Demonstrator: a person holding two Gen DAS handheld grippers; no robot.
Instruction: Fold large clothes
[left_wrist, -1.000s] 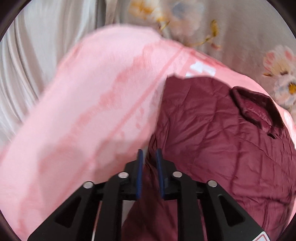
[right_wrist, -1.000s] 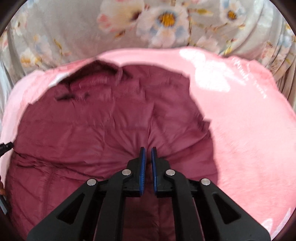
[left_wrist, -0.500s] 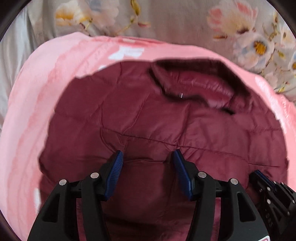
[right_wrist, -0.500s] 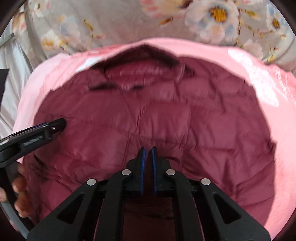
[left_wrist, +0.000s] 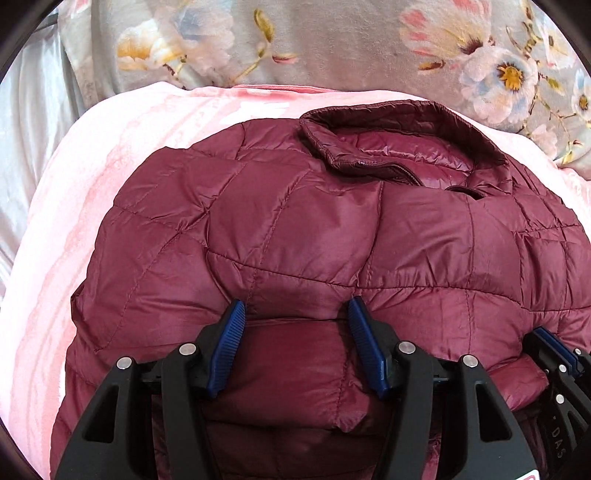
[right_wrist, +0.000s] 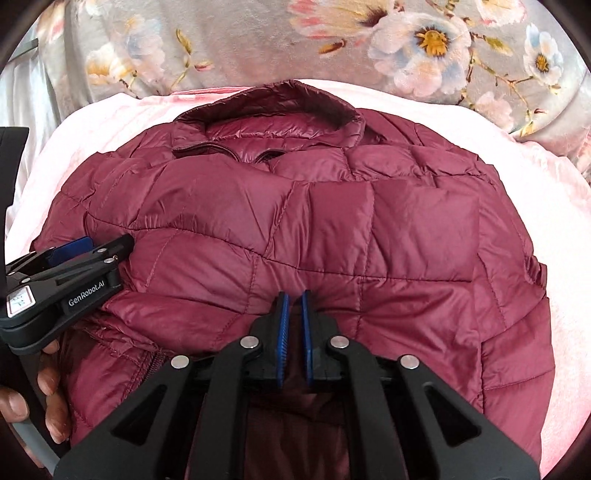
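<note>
A maroon quilted puffer jacket (left_wrist: 295, 229) lies folded on a pink blanket (left_wrist: 66, 229), collar (left_wrist: 388, 136) at the far side. My left gripper (left_wrist: 295, 314) is open, its blue pads resting over the near folded edge of the jacket. My right gripper (right_wrist: 294, 306) is shut on a pinch of the jacket (right_wrist: 332, 221) near its front fold. The left gripper also shows in the right wrist view (right_wrist: 70, 266) at the left, held by a hand. The right gripper's tip shows at the right edge of the left wrist view (left_wrist: 554, 354).
The pink blanket (right_wrist: 554, 221) covers the surface around the jacket. A grey floral fabric (left_wrist: 332, 48) rises behind it, also in the right wrist view (right_wrist: 295, 44). Pale satin cloth (left_wrist: 26, 122) lies at the left.
My left gripper opened and let go of the jacket, then swung to face the collar. The jacket's edge was brought over and laid down. The right gripper stayed shut.
</note>
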